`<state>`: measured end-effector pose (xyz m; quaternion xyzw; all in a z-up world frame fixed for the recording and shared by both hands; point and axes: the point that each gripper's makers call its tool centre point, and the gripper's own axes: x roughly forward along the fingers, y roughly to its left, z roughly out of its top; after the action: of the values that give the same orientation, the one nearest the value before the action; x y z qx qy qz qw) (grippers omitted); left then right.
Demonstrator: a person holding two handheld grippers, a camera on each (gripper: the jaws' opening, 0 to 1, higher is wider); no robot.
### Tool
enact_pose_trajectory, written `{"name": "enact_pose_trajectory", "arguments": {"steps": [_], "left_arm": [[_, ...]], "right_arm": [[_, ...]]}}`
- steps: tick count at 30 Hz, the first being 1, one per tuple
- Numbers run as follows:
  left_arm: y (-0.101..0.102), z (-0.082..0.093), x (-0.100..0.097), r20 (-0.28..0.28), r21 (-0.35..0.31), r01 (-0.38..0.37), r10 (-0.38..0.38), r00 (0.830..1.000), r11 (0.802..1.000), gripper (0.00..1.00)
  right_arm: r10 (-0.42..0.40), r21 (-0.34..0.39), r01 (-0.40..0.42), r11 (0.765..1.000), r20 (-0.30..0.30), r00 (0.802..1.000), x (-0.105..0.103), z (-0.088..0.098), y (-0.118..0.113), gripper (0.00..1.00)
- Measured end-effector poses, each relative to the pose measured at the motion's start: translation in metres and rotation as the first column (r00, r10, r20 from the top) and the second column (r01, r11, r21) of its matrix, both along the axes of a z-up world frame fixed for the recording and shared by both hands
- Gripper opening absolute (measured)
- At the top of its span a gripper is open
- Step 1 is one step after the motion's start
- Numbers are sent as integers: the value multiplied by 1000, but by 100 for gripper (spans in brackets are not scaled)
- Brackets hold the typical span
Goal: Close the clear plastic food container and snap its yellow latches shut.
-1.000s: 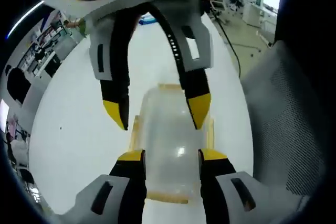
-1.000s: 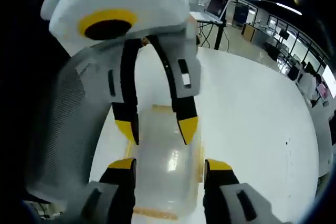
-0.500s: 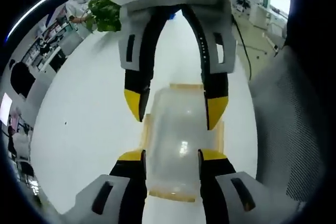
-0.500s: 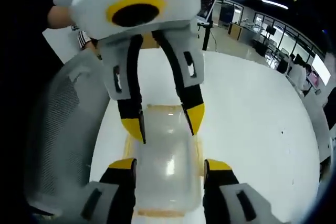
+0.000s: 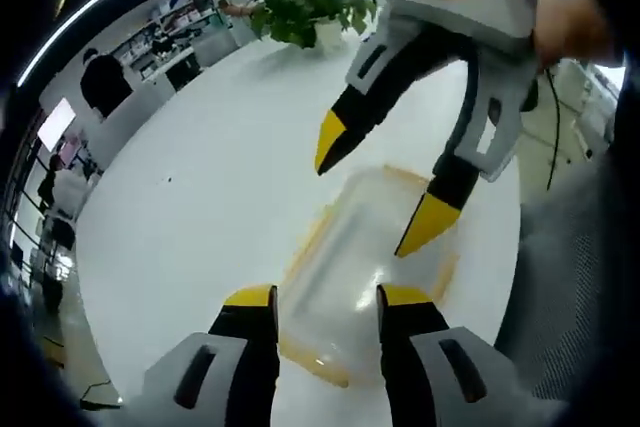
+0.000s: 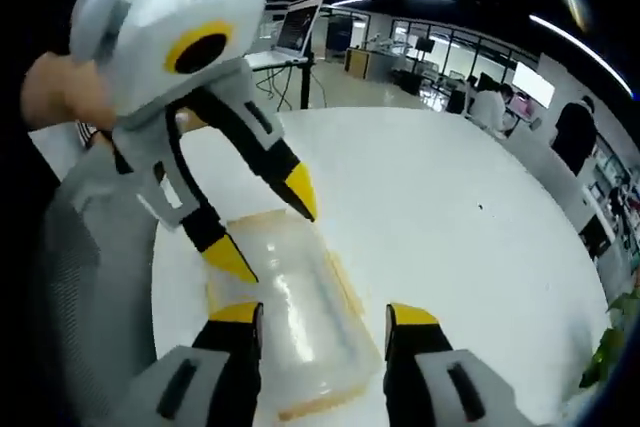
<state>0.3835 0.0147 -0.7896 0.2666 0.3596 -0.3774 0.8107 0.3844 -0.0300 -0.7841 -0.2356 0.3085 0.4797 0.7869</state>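
Two pairs of yellow-tipped tongs hover over a clear plastic container (image 5: pixel 365 252) lying on a round white table (image 5: pixel 190 207). In the left gripper view, the left tongs (image 5: pixel 325 297) stand spread wide and released, gripping nothing, their tips framing the near end of the container; whether they touch its lid cannot be told. Opposite them, the right tongs (image 5: pixel 385 185) reach down from the upper right, also spread apart and holding nothing, one tip poised above the container's far left corner and the other at its right edge. In the right gripper view the same scene is seen from the other end: the right tongs (image 6: pixel 325 315) gape on either side of the container (image 6: pixel 285 292), while the left tongs (image 6: pixel 265 227) come in from the upper left with their tips parted, one beside the box's far corner and one at its left edge. The container lies flat with its lid down, yellow trim (image 5: pixel 300 247) showing along its rim, its long axis running diagonally away from the left gripper toward the upper right in the left gripper view. A hand (image 5: pixel 570 27) grips the right tongs' body. Beyond the table stand a leafy green plant (image 5: pixel 310 7), people (image 5: pixel 100 77) at desks, and an open laptop (image 6: pixel 300 27) on a stand. A grey mesh surface (image 6: pixel 85 287) borders the table's near side.
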Motion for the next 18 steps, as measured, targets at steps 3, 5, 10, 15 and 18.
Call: {"name": "enact_pose_trajectory", "arguments": {"steps": [3,5,10,15,18], "left_arm": [[8,-1,2,2,3,-99,99,995,995,37],[11,-1,3,4,0,-156,156,988,988,37],[15,1,3,31,-15,-255,255,966,967,38],[17,5,4,96,-7,-301,301,949,953,42],[21,8,6,122,-12,-339,338,933,941,42]], "right_arm": [[-119,33,119,992,-6,993,4,2,-5,47],[-160,-2,160,987,31,987,4,0,-11,47],[-239,39,237,971,76,968,4,4,-16,47],[-346,70,340,938,112,932,8,10,-24,47],[-366,71,360,930,109,924,6,8,-22,47]]}}
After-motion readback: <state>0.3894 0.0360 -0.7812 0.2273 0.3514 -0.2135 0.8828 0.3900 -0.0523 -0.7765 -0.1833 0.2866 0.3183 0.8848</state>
